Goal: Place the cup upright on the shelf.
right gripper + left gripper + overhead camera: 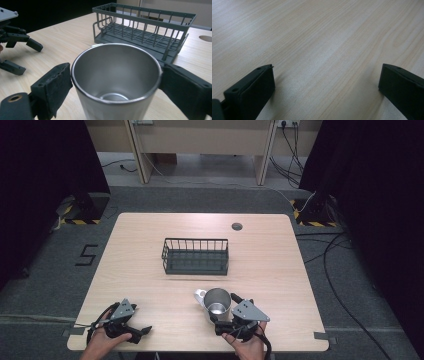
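Right gripper (116, 82): sitting at the near edge of the table, on the person's right, with its jaws lying against opposite sides of the steel cup just below the rim — closed as far as the cup allows, and gripping it as far as the right gripper view shows.
Steel cup (116, 75): standing upright on the table (150, 270), empty, its handle pointing away toward the basket in the high view (217, 303).
Left gripper (325, 85): resting low over bare wood at the near left corner, jaws spread wide, holding nothing and touching nothing that I can see; in the high view it is lying well apart from the cup (131, 329).
Step in hand: looking like the grasp itself — the cup is being held but is not yet lifted, judging by how its base is sitting on the wood.
Wire basket (195, 256): sitting empty at the middle of the table, beyond the cup and apart from it.
Next move: probably calling for a straight lift, then a carry forward over the near wall of the basket — keeping the cup upright and the handle free of the wires.
Risk: smooth steel may be slipping between the pads if the squeeze is light.
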Motion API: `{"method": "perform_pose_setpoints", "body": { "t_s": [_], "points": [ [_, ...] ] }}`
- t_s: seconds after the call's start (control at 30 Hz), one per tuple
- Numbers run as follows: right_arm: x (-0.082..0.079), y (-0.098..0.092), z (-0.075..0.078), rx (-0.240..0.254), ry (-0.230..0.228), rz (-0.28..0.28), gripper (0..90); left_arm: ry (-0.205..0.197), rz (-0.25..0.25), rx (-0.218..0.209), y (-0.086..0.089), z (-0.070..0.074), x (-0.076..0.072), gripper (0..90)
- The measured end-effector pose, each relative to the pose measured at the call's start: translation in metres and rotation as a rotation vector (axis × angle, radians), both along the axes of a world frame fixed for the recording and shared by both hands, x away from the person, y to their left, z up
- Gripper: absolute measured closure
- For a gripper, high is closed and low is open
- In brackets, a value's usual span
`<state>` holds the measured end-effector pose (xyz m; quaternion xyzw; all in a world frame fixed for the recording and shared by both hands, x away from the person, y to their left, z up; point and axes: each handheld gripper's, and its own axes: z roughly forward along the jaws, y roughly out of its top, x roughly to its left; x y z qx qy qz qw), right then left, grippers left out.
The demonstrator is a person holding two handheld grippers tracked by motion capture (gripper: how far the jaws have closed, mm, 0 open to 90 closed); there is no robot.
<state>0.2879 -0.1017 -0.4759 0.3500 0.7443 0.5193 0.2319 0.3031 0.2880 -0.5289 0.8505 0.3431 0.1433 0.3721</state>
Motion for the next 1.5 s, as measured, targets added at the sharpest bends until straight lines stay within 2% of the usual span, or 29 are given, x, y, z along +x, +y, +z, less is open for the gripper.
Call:
{"method": "perform_pose_setpoints", "body": {
  "t_s": [0.23, 0.33, 0.37, 0.47, 0.8, 1.17, 1.5],
  "points": [
    [0.009, 0.008, -0.007, 0.015, -0.009, 0.002, 4.7, 0.0, 0.0, 0.0, 0.0, 0.0, 0.0, 0.0],
    [0.014, 0.008, -0.01, 0.035, -0.011, 0.017, 4.1, 0.0, 0.0, 0.0, 0.0, 0.0, 0.0, 0.0],
    [0.017, 0.007, -0.013, 0.058, -0.01, 0.03, 4.0, 0.0, 0.0, 0.0, 0.0, 0.0, 0.0, 0.0],
    [0.019, 0.008, -0.015, 0.072, -0.014, 0.037, 4.2, 0.0, 0.0, 0.0, 0.0, 0.0, 0.0, 0.0],
    [0.022, 0.007, -0.016, 0.08, -0.026, 0.07, 5.3, 0.0, 0.0, 0.0, 0.0, 0.0, 0.0, 0.0],
    [0.037, -0.002, -0.015, 0.084, -0.008, 0.204, 5.9, 0.0, 0.0, 0.0, 0.0, 0.0, 0.0, 0.0],
    [0.046, 0.001, -0.008, 0.11, 0.013, 0.269, 6.1, 0.0, 0.0, 0.0, 0.0, 0.0, 0.0, 0.0]
  ]
}}
